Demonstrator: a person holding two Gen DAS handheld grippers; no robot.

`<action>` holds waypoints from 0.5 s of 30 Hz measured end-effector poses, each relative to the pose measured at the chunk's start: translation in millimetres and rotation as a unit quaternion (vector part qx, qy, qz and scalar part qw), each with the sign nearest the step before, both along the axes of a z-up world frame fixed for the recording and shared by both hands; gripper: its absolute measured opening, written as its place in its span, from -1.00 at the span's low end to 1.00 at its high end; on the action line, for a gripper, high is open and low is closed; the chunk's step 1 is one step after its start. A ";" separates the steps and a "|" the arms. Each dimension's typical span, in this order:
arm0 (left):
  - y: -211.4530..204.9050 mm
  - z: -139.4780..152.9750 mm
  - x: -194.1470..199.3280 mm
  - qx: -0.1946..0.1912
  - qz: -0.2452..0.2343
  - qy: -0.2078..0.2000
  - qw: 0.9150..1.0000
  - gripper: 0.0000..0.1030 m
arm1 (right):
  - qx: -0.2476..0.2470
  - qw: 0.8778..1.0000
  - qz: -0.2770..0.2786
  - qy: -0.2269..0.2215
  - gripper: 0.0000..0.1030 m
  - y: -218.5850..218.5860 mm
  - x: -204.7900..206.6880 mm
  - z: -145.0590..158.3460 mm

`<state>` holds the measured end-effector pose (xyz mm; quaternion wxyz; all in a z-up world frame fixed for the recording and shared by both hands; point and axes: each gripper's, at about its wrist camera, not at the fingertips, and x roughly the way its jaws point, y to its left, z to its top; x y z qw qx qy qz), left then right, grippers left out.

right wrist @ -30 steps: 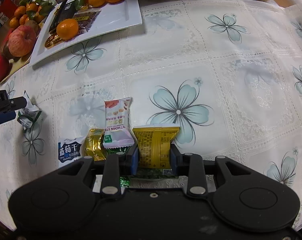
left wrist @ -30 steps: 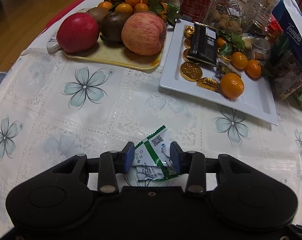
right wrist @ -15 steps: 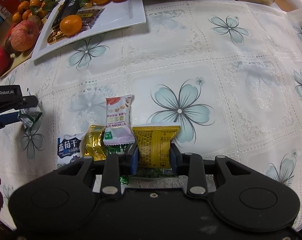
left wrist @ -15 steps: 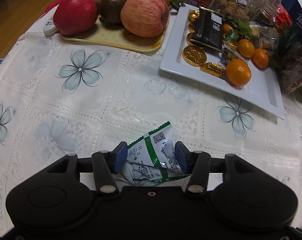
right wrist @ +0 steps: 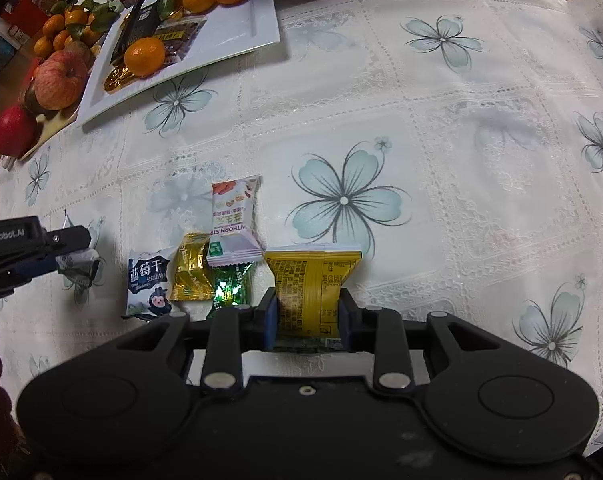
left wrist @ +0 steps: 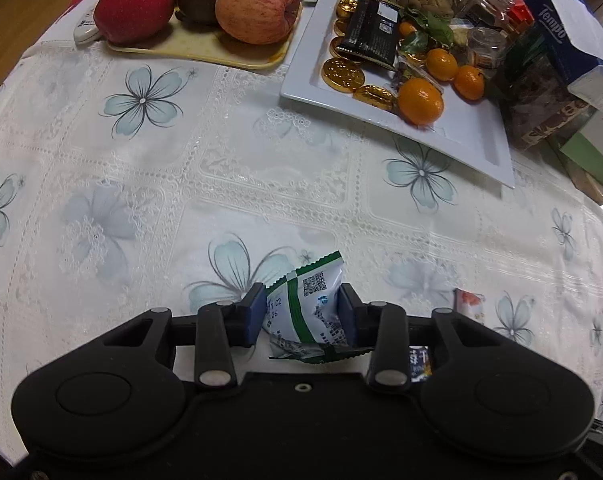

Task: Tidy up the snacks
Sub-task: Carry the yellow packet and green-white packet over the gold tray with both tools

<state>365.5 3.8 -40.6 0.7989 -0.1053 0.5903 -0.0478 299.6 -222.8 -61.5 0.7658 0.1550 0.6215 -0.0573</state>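
Lace-patterned cloth: white with pale blue flowers, covers the worktop [right wrist: 441, 152].
Left gripper [left wrist: 301, 312]: jaws closing, a green-and-white packet [left wrist: 305, 304] between them; both blue pads lie against its sides, so I read it as clamped.
Right gripper [right wrist: 307, 316]: jaws closing a little, pads pressed on a yellow packet [right wrist: 313, 284], which is creased at the waist where they pinch.
Row on cloth: blueberry packet [right wrist: 147, 284], gold packet [right wrist: 191, 268], dark green packet [right wrist: 229, 284] and white hawthorn packet [right wrist: 233, 220], touching or overlapping, just left of the yellow one.
Left packet position: in the right wrist view it sits just beside the row's left end, apart from the blueberry packet.
White plate [left wrist: 461, 132]: holds gold coins, a dark bar, tangerines; well apart from the row.
Fruit tray [left wrist: 205, 52]: apples, kiwis; far edge.
Done (judged): four packets lined up.
Left (judged): two packets in the grippers not yet set down; whether the row or the plate is the goal, cannot tell.
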 end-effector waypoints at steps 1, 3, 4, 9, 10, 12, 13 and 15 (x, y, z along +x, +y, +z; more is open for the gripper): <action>0.2 4.2 -4.8 0.001 -0.003 -0.005 1.000 -0.10 | -0.001 1.000 -0.001 -0.002 -0.39 -1.8 -1.9 2.4; 0.0 13.6 -15.3 0.004 -0.010 -0.018 1.000 -0.10 | -0.001 1.000 -0.003 -0.006 -0.39 -4.7 -5.9 7.4; 0.1 18.1 -20.4 0.003 -0.015 -0.024 1.000 -0.10 | -0.002 1.000 -0.004 -0.008 -0.39 -5.6 -7.9 9.6; 4.0 43.0 -50.1 -0.013 -0.038 -0.054 0.998 -0.11 | 0.003 1.000 -0.007 -0.012 -0.39 -8.6 -18.1 20.1; 4.3 47.8 -56.0 -0.012 -0.043 -0.063 0.997 -0.11 | 0.003 1.000 -0.006 -0.013 -0.39 -8.8 -21.3 22.8; 6.0 54.7 -69.0 -0.004 -0.048 -0.080 0.996 -0.11 | 0.003 1.000 -0.003 -0.015 -0.39 -8.6 -27.1 27.4; 7.1 56.4 -75.0 0.000 -0.048 -0.084 0.995 -0.11 | 0.004 1.000 0.000 -0.016 -0.39 -8.3 -30.1 29.3; 10.8 58.6 -88.4 0.000 -0.046 -0.087 0.995 -0.11 | 0.010 1.000 0.004 -0.016 -0.39 -7.6 -35.9 32.8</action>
